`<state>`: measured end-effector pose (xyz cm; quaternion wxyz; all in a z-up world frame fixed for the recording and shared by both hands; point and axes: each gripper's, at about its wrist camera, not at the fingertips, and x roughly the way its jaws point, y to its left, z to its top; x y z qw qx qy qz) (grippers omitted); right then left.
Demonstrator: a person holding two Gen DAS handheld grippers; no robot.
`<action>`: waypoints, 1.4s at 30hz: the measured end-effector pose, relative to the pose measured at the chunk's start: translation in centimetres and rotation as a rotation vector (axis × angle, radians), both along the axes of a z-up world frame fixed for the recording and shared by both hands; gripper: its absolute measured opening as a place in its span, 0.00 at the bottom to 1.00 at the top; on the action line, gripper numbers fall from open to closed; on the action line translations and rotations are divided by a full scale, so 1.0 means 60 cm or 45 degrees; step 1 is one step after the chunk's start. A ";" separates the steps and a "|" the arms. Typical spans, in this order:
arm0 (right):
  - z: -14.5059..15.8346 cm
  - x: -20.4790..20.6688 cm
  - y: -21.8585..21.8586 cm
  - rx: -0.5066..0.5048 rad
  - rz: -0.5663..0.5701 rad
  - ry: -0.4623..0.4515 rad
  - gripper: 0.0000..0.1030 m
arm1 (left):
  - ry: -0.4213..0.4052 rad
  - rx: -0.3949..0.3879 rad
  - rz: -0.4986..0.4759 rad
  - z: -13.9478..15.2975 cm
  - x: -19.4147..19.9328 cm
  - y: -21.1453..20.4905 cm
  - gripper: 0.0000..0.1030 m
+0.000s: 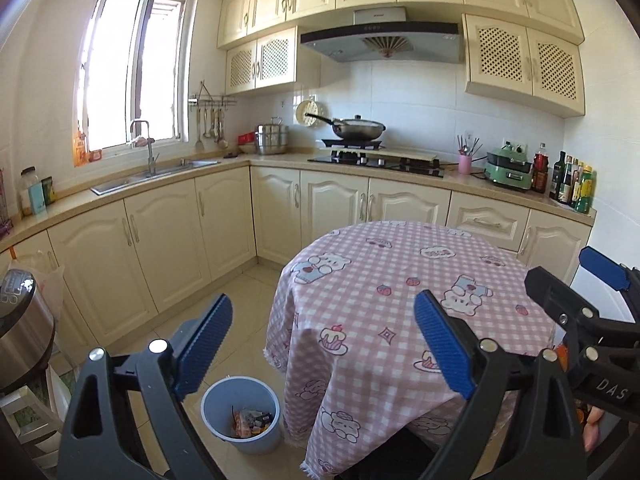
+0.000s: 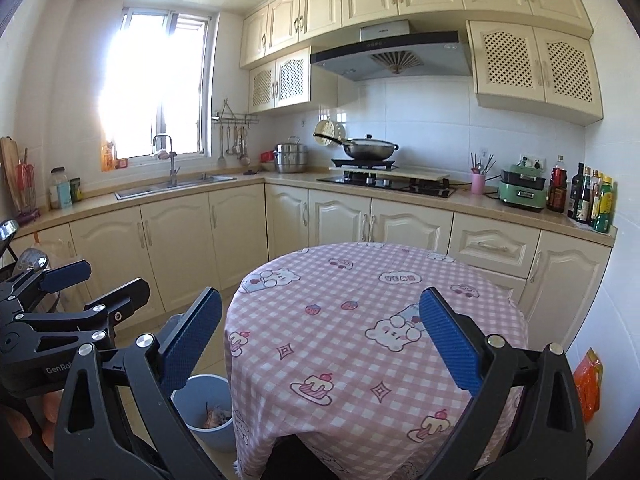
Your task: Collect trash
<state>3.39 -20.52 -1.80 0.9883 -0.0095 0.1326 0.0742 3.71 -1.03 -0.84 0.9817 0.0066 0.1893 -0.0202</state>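
Observation:
A blue trash bin (image 1: pixel 240 414) stands on the floor left of the round table (image 1: pixel 396 280) and holds several wrappers (image 1: pixel 250 420); it also shows in the right wrist view (image 2: pixel 208 412). The table wears a pink checked cloth (image 2: pixel 360 320) with nothing on it. My left gripper (image 1: pixel 324 344) is open and empty, held above the table's near left edge and the bin. My right gripper (image 2: pixel 320 340) is open and empty above the table's near side. Each gripper shows in the other's view, the right one (image 1: pixel 568 288) and the left one (image 2: pixel 100 284).
Cream cabinets and a counter run around the room, with a sink (image 1: pixel 156 176), stove and wok (image 1: pixel 358 130), a green appliance (image 1: pixel 508 170) and bottles (image 1: pixel 572 184). A steel cooker (image 1: pixel 20 320) stands at the left. An orange item (image 2: pixel 586 380) is right of the table.

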 end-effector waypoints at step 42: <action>0.017 -0.053 -0.024 0.015 -0.040 -0.111 0.93 | -0.183 0.035 0.025 0.044 -0.078 -0.008 0.94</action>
